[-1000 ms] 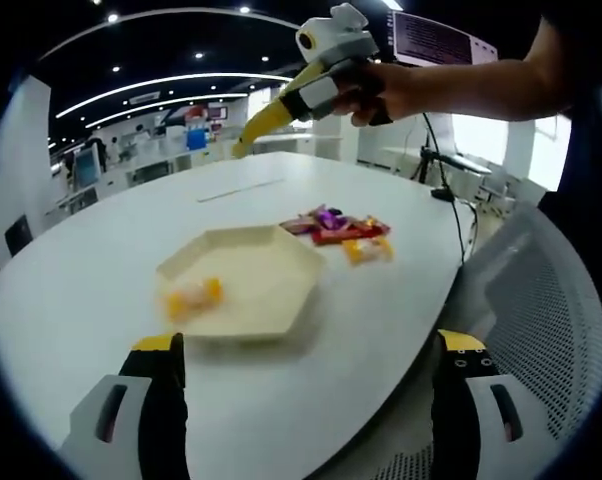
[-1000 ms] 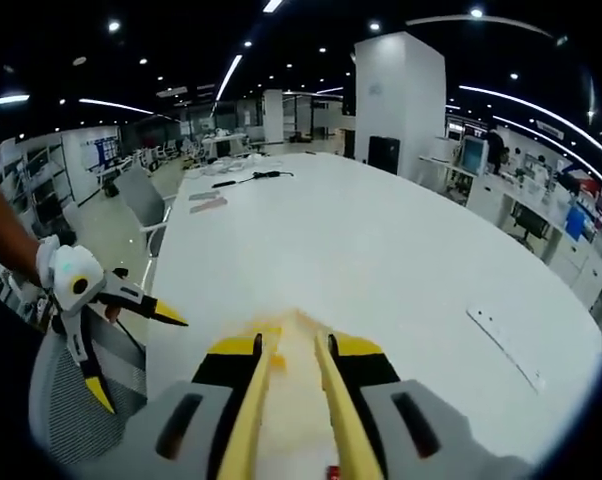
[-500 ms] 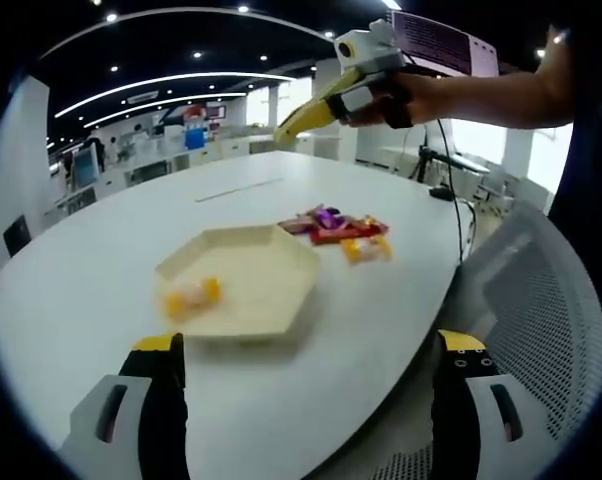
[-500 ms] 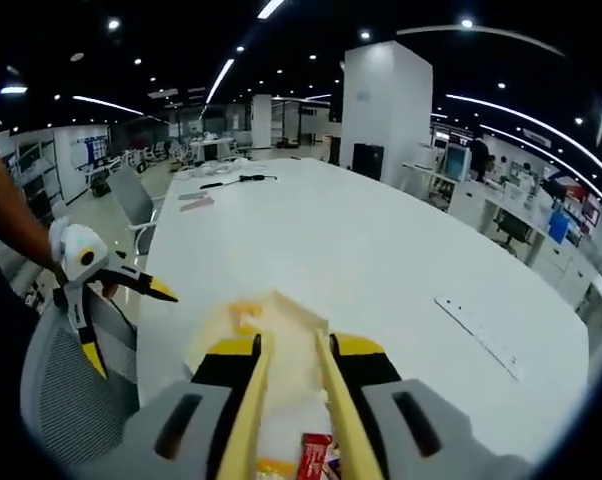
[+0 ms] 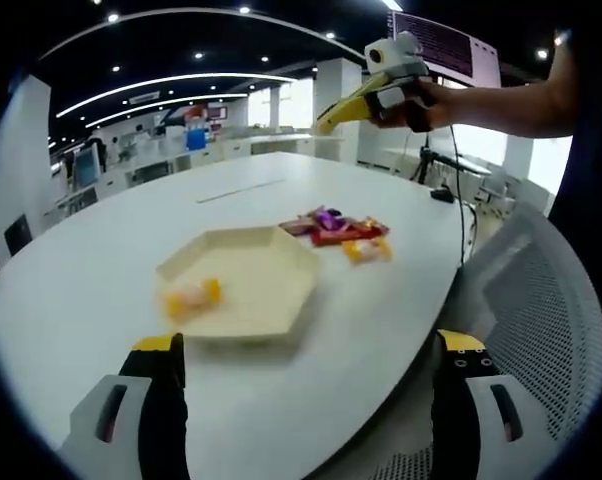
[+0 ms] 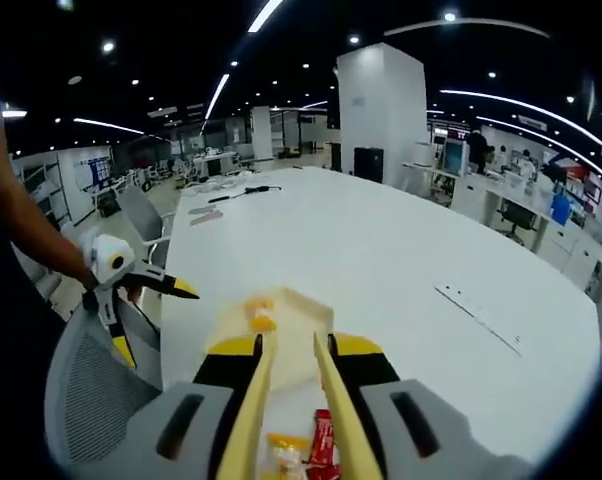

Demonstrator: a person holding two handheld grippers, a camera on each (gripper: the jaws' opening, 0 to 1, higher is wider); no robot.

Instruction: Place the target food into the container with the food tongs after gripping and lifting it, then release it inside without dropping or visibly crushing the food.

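Right tool (image 6: 289, 375) gripping yellow tongs (image 6: 251, 420), tips apart, holding nothing, above tray (image 6: 301, 310)

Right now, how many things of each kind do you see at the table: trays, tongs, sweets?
tray: 1
tongs: 1
sweet in the tray: 1
pile of sweets beside the tray: 1 (pieces too blurred to count)
Total: 4
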